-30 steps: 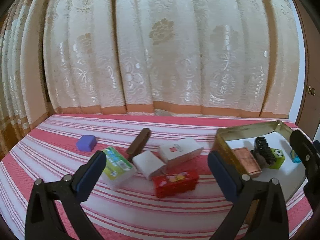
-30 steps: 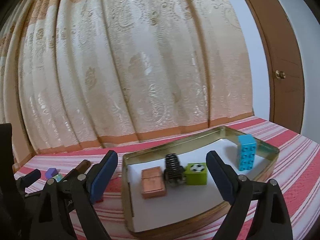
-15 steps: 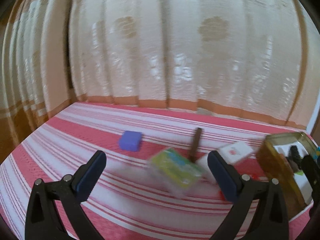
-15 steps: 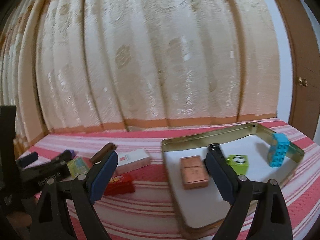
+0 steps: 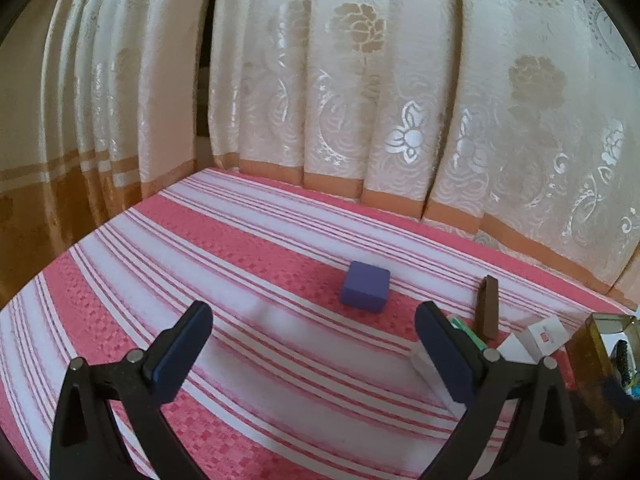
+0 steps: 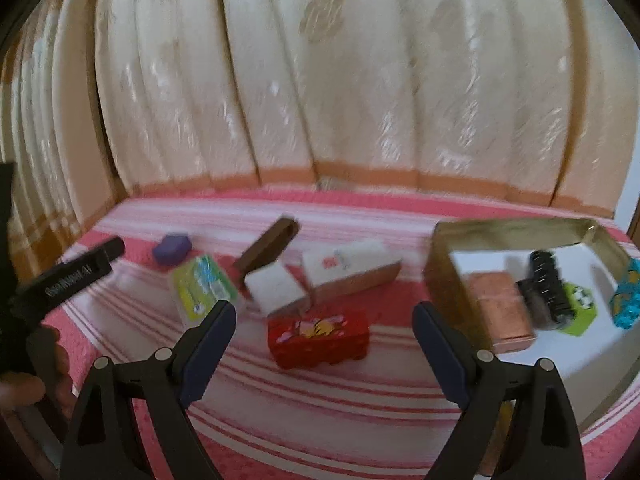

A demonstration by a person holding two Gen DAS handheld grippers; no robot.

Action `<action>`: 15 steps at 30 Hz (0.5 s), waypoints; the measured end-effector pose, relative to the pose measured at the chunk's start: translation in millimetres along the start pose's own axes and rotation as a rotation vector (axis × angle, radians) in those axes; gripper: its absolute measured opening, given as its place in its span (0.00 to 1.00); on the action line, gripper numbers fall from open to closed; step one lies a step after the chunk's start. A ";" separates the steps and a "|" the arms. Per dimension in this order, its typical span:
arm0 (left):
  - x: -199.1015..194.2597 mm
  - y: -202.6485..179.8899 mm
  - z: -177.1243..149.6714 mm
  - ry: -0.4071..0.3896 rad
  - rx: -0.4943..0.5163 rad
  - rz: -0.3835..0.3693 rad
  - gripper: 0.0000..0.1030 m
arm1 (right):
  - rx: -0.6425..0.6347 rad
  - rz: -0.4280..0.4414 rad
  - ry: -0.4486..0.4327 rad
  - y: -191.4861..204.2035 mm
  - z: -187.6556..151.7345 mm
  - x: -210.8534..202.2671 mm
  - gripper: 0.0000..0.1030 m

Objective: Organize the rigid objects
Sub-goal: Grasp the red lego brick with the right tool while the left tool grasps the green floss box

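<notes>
Your striped table [image 6: 320, 392] carries a gold tin [image 6: 440, 256] at the right holding a copper block [image 6: 500, 312]; both your hand-held grippers, left [image 5: 314, 354] and right [image 6: 324, 350], gape wide and empty; the red box [image 6: 318, 334] lies before the right one; the purple block [image 5: 366, 292] lies beyond the left.

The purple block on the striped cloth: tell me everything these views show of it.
The purple block is a small, squat, matte solid of one colour, with softly rounded edges and no visible print; its material looks like plastic or foam, though that cannot be settled. It lies flat on the red and white striped cloth, apart from every other item. The brown stick is its nearest neighbour. The left gripper stands open, short of it, touching nothing. In the blurred right wrist view it appears at the pile's far left.
</notes>
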State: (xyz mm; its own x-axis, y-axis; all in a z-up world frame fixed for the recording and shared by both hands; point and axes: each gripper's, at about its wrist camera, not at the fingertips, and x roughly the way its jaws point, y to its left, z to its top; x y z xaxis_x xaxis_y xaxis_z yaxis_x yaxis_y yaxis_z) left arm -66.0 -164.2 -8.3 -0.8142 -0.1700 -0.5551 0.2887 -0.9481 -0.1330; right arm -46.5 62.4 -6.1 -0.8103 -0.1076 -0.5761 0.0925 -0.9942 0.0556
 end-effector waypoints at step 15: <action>2.2 -13.9 -2.4 0.038 0.047 -0.028 0.99 | 0.036 0.048 0.236 -3.2 -5.6 43.4 0.66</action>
State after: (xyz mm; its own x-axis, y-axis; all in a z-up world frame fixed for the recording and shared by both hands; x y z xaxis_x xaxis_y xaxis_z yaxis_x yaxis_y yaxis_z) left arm -70.6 -150.8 -9.7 -0.8017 -0.1335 -0.5826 0.2411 -0.9641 -0.1109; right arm -78.7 60.9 -35.9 -0.6475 -0.1536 -0.7464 0.1034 -0.9881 0.1137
